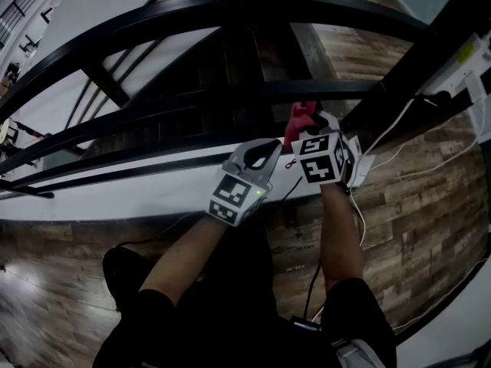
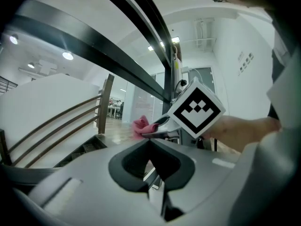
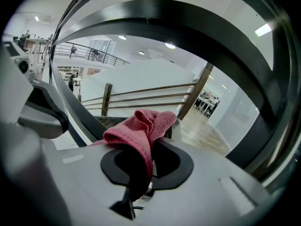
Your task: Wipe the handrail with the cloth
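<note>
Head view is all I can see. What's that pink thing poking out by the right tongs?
Observer: A pink cloth. The right tongs are shut on it, and it bunches up above them.
Operator: Do the left tongs have some too?
Observer: No. The left tongs are shut with nothing between them.
Operator: Is the cloth rubbing the handrail?
Observer: In the right gripper view the black handrail arches over the cloth, with a bright gap between them.
</note>
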{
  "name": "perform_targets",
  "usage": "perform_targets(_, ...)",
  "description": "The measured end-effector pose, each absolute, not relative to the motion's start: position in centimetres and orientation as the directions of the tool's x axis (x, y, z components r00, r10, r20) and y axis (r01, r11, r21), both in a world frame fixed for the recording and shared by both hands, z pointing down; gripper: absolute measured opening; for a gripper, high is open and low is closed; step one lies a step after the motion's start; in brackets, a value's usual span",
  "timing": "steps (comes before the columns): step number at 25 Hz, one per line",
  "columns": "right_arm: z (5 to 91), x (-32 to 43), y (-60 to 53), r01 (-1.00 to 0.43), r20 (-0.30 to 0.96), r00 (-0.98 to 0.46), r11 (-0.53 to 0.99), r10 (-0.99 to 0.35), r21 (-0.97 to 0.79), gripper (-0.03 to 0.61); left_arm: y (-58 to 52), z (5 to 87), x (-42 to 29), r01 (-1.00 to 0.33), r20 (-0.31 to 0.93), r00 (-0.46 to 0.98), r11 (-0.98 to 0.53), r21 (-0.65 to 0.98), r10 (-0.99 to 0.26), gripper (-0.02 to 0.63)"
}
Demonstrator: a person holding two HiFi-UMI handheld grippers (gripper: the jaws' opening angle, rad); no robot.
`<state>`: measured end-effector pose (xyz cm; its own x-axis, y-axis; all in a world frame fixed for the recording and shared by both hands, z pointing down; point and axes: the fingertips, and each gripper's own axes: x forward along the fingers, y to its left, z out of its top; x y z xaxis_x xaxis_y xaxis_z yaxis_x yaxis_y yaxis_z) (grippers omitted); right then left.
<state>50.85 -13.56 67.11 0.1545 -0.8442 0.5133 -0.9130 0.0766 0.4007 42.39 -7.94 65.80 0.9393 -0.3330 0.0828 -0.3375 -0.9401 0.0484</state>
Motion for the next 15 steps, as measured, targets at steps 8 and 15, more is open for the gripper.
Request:
perform_targets(8,66.9,54.2,-12.7,-0.909,0.493,0.24,-0.015,-0.836,0.418,0.051,-6.8,66.2,43.4,-0.296,0.109,0.951,-0.954,0.042,-0.29,0.0)
perform_targets(15,66.8,56.1,-11.9,-0.861,0.442,0.336,-0.081,-0.831,0.502,0.051,-6.4,66.6,43.8,-0.27,0.122,0.958,-0.961,0.065,-0.261,0.0)
